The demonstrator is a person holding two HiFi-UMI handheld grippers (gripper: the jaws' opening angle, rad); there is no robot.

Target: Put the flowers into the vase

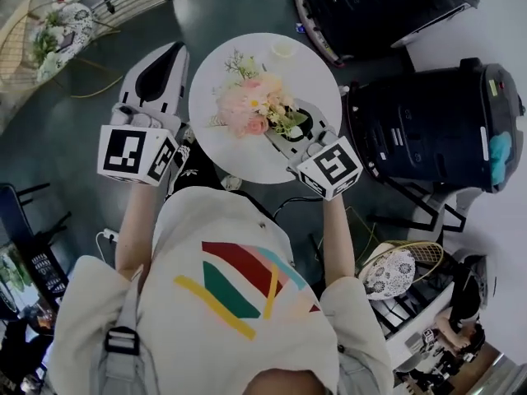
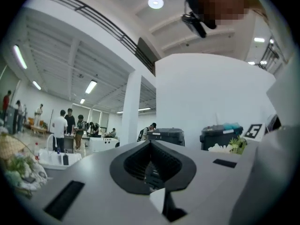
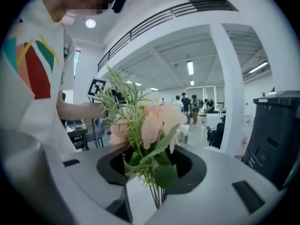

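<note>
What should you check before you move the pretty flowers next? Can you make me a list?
1. Grip: the right tool is shut on the flowers by their stems: ok.
2. Blooms stand up out of the jaws, not drooping: ok.
3. The left tool has its jaws together with nothing between them: ok.
4. Vase spotted: cannot tell; only a small clear round thing sits near the far edge of the white table.
5. Bare room on the table: ok.

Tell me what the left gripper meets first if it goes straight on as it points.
Nothing near: the left gripper, shut and empty, points level into open room. First in line looks like the far white pillar, but depth is unclear.
</note>
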